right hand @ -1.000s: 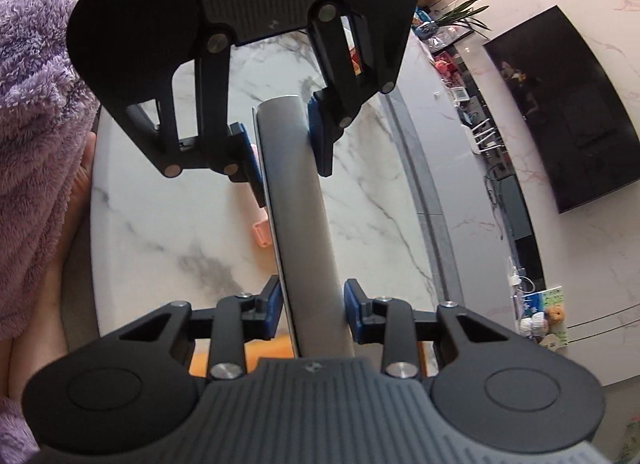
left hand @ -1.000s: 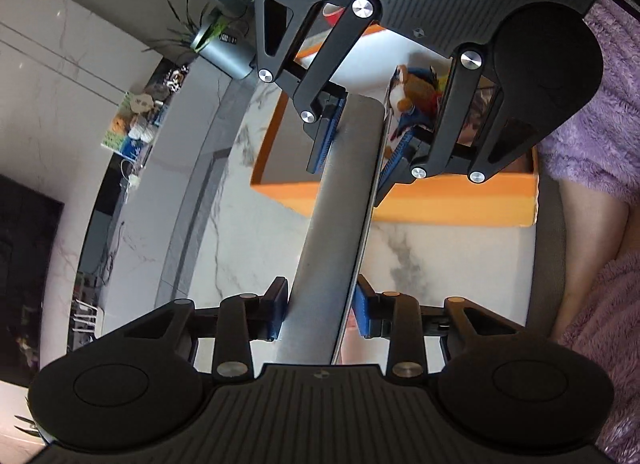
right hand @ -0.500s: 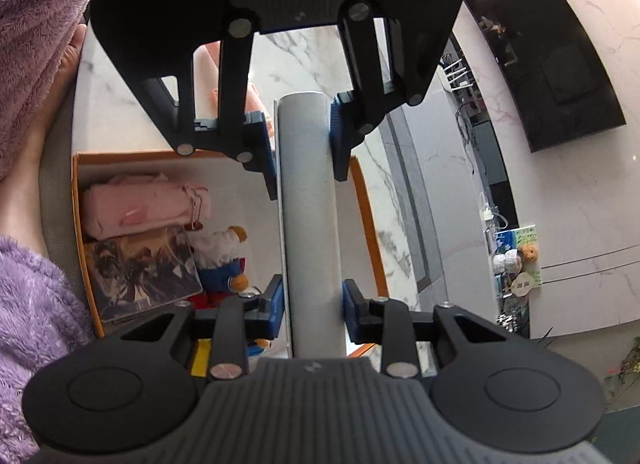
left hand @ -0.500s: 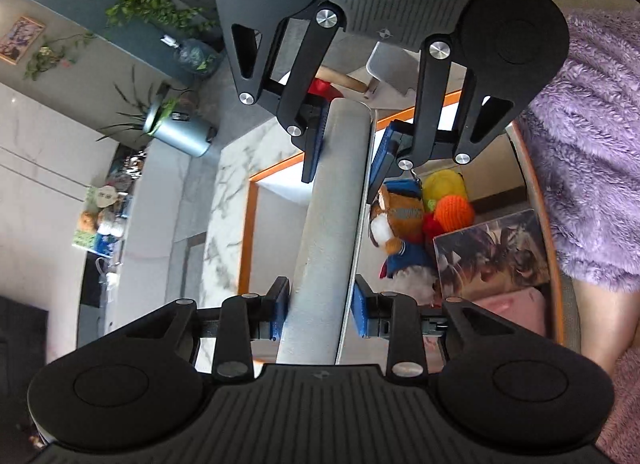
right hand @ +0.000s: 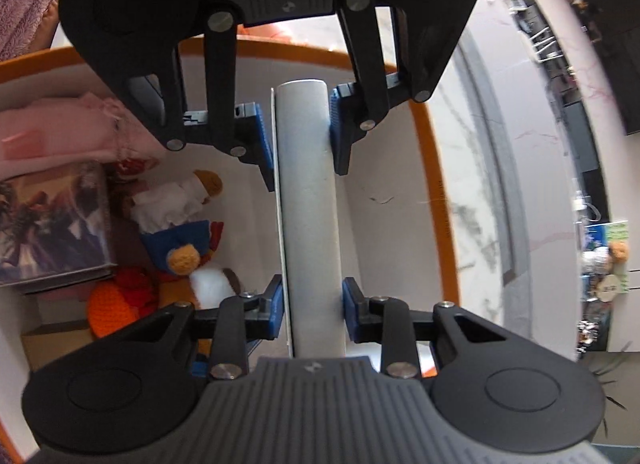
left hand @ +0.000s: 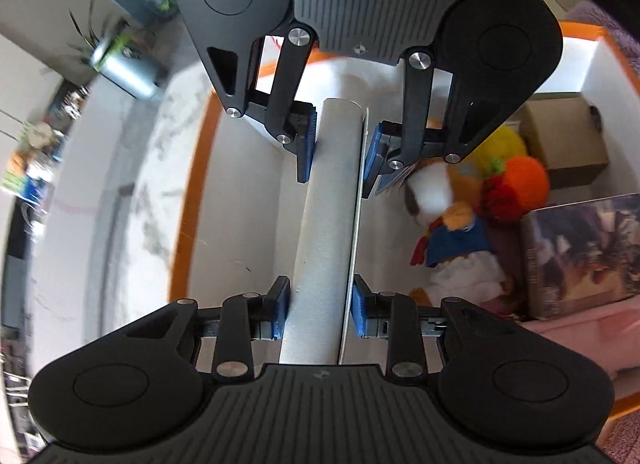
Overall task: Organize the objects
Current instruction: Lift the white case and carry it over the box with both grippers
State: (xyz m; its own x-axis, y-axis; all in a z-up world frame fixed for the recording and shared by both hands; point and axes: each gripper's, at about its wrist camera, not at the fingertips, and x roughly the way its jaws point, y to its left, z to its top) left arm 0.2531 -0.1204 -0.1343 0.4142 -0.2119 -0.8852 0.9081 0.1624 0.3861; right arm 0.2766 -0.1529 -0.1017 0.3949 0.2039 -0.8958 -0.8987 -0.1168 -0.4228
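- Left wrist view, closest in: the left gripper (left hand: 318,314) has its blue pads clamped on both sides of a rolled-up grey mat (left hand: 326,232), a long tube that runs straight away from the camera.
- Right behind that, at the far end of the same roll, the right gripper (left hand: 340,151) faces back at the camera. One pad sits flat on the roll, the other looks pressed at the loose flap edge, so it's pinched at both ends.
- Under the roll is an orange box (left hand: 200,167) with a white inside, and the roll hangs over its bare left part. Can't tell whether it touches the floor of the box.
- Further right in the box: a knitted plush doll (left hand: 448,223) in white, blue and orange, an orange knitted ball (left hand: 524,179) with a red bit touching it, a picture-printed box (left hand: 584,252), something pink (left hand: 580,332) just beside that, and a brown cardboard box (left hand: 568,139) against the far wall.
- Beyond the box there's a marble tabletop (left hand: 140,183), then a blurry potted plant (left hand: 120,59) way back.
- Right wrist view tells the same story from the other end: the right gripper (right hand: 312,310) grips the roll up close, the left one (right hand: 302,135) holds the far end, toys off to the left, orange rim and marble on the right.
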